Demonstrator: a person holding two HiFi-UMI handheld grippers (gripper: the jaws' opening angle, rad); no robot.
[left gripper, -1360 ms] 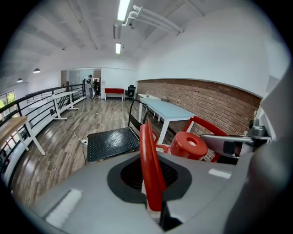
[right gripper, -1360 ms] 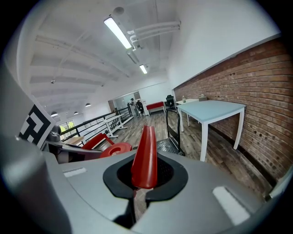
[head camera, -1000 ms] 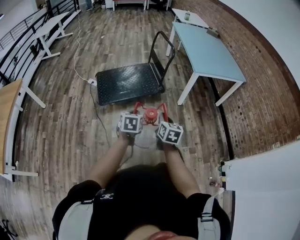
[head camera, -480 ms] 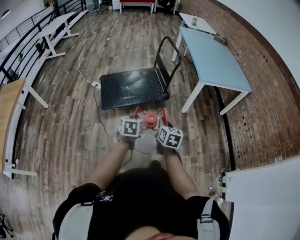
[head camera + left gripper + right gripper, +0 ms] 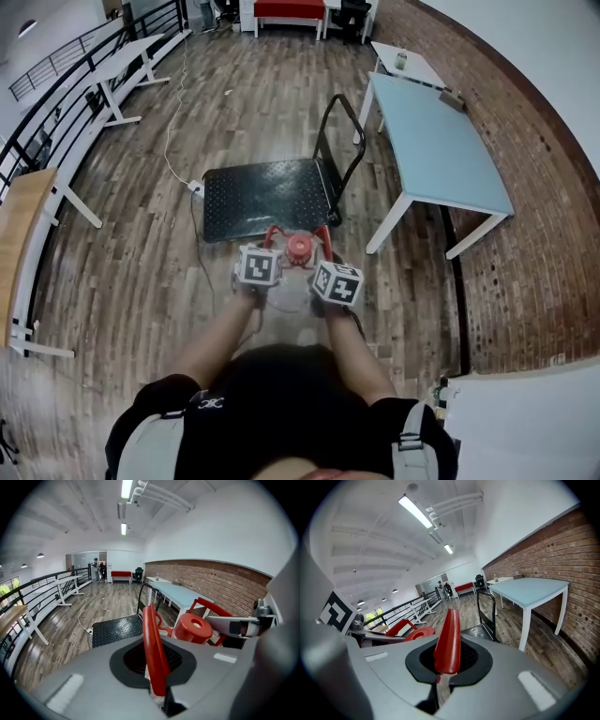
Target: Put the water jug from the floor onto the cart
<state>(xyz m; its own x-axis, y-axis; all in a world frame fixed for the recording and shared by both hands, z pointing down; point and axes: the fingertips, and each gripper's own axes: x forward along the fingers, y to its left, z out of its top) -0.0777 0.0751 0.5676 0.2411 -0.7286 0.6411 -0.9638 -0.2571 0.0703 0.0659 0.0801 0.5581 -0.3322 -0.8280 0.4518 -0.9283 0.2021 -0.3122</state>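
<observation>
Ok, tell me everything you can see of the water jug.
The jug shows a round red cap, dimpled on top, and two red plastic-looking loop handles, one each side. The left claw is shut on the left handle, the right claw on the right handle. Cap up, it is in front of the person, by the black cart's near edge. Its body is hidden under the claws, so whether it touches the floor can't be told.

Water jug (image 5: pixel 299 247) — body mostly hidden from above; distant people (image 5: pixel 97 568) — too small to tell apart.
</observation>
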